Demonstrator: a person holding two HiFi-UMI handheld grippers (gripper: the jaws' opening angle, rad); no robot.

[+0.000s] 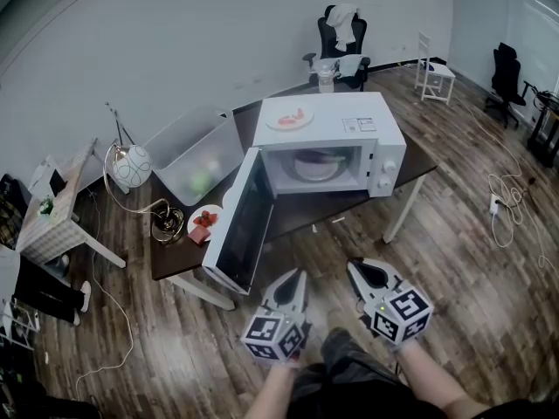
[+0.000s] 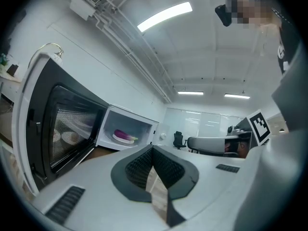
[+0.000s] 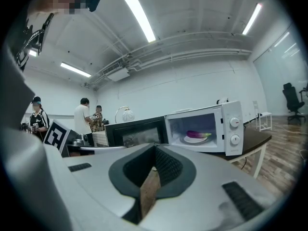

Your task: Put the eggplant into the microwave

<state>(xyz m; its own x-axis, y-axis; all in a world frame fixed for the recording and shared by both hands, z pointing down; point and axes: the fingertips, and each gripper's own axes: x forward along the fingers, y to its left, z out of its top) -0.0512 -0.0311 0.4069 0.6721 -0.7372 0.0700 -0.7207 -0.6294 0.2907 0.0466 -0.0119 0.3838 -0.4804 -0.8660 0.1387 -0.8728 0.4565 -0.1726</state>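
The purple eggplant (image 1: 314,161) lies on a white plate inside the white microwave (image 1: 389,151), whose door (image 1: 234,232) hangs wide open to the left. It also shows in the left gripper view as the eggplant (image 2: 124,136) and in the right gripper view as the eggplant (image 3: 198,134). My left gripper (image 1: 295,278) and right gripper (image 1: 356,271) hover low in front of the table, apart from the microwave. Both are shut and hold nothing, as the left gripper (image 2: 153,149) and right gripper (image 3: 155,148) show close up.
A plate with pink food (image 1: 289,118) rests on the microwave. On the dark table (image 1: 421,161) stand a clear bin (image 1: 196,157), a lamp (image 1: 131,166) and a plate of red fruit (image 1: 203,221). An office chair (image 1: 342,33) stands behind. People (image 3: 84,114) stand at the left.
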